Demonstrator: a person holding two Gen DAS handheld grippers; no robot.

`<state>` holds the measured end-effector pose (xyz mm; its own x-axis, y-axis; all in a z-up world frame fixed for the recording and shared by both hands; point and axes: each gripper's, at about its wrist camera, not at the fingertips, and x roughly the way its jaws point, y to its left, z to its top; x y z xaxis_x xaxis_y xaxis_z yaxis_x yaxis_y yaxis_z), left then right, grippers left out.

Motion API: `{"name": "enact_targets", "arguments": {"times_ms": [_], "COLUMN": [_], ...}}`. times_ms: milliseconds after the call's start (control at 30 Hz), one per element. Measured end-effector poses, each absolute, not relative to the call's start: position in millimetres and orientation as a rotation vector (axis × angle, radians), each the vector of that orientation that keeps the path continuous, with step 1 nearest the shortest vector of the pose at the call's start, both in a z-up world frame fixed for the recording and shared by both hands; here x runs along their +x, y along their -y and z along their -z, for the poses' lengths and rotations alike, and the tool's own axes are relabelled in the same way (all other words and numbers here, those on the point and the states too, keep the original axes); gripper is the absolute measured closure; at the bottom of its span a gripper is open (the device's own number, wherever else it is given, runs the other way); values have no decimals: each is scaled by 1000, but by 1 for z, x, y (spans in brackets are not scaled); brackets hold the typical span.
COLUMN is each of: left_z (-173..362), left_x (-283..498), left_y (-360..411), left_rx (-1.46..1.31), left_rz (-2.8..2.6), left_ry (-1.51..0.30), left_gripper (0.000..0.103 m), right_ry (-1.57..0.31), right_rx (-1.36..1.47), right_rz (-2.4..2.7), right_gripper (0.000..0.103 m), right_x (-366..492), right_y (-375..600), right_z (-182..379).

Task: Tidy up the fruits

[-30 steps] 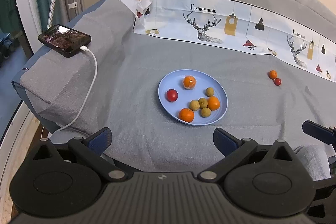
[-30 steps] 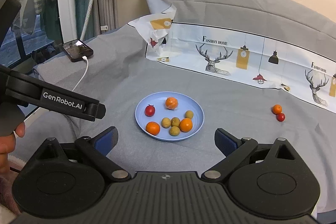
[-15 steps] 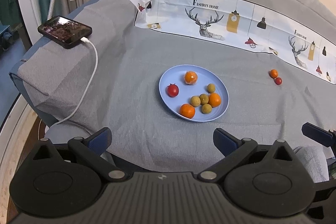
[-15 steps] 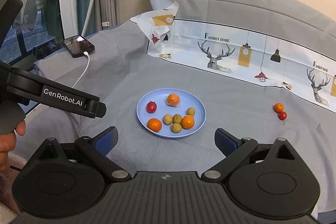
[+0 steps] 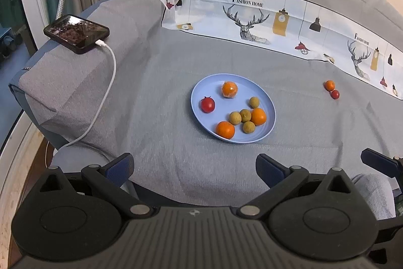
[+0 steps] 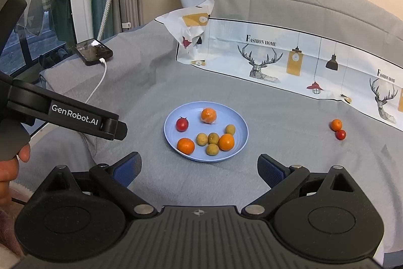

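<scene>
Left wrist view: the left gripper (image 5: 193, 167) hangs wide open and empty, near the round pale-blue plastic plate (image 5: 199, 90) of fruit. The small loose orange (image 5: 329, 85) and small red cherry tomato (image 5: 335, 94) lie touching, far right on the grey cloth.

Right wrist view: the right gripper (image 6: 199, 168), jaws wide and empty, is probably nearer that pair, ahead to its right.

Blue plate (image 6: 240, 140) holding three oranges, four longans, one tomato, stray orange (image 6: 336, 124) touching stray tomato (image 6: 340, 134) well right
</scene>
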<state>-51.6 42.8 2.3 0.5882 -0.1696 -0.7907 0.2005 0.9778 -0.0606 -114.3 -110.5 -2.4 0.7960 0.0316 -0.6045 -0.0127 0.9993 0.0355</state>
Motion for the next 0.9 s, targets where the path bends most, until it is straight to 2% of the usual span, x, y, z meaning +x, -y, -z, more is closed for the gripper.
{"name": "enact_targets", "arguments": {"times_ms": [900], "left_z": [17], "left_x": [-20], "left_y": [-17], "left_rx": [109], "left_rz": [209], "left_ry": [-998], "left_gripper": [0], "right_ry": [-711], "right_rx": [127], "right_rz": [-17], "right_gripper": [3], "right_x": [-95], "right_y": [132], "right_z": [30]}}
